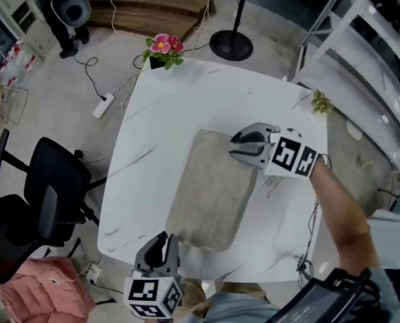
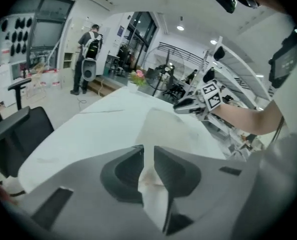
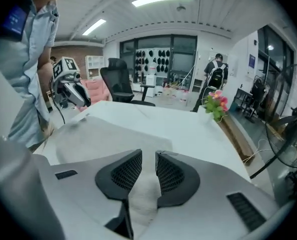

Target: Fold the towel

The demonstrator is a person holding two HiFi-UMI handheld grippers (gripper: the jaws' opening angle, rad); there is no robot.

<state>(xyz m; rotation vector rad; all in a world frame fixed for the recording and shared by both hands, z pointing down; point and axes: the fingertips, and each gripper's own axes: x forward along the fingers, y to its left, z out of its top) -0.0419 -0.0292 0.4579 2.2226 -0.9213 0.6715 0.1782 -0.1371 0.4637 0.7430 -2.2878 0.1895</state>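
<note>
Floor (image 1: 65, 123): pale grey, smooth and hard, with loose cables running beside the counter's far-left edge.

Counter (image 1: 166, 106): white slab with faint grey marble veining, glossy, corners rounded.

Shelf rack (image 1: 368, 52): white metal frame, off the counter's right side.

Office chair (image 1: 45, 200): black, matte, with a curved back. It stands off the counter's left side.

Towel (image 1: 210, 187): beige-grey cloth with a soft nubby pile, a rounded rectangle. It lies flat near the counter's middle, its long side running from the near edge toward the far edge.

Cushion (image 1: 48, 291): pink and quilted, beyond the counter's near-left corner.

Right gripper (image 1: 235, 147): grey plastic with dark ribbed pads and a marker cube. It is over the towel corner toward the counter's far right. Its jaws stand a narrow gap apart. Cloth shows in the gap, but the pads do not clamp it.

Left gripper (image 1: 163, 239): same build, at the towel corner by the counter's near edge. Its jaws are also narrowly apart, with pale cloth in the gap, not pinched.

Fan base (image 1: 231, 44): black round disc with a thin pole, on the floor past the counter's far edge.

Flower pot (image 1: 163, 49): pink blooms and green leaves, on the counter's far corner.

Power strip (image 1: 104, 105): white, on the floor left of the counter.
</note>
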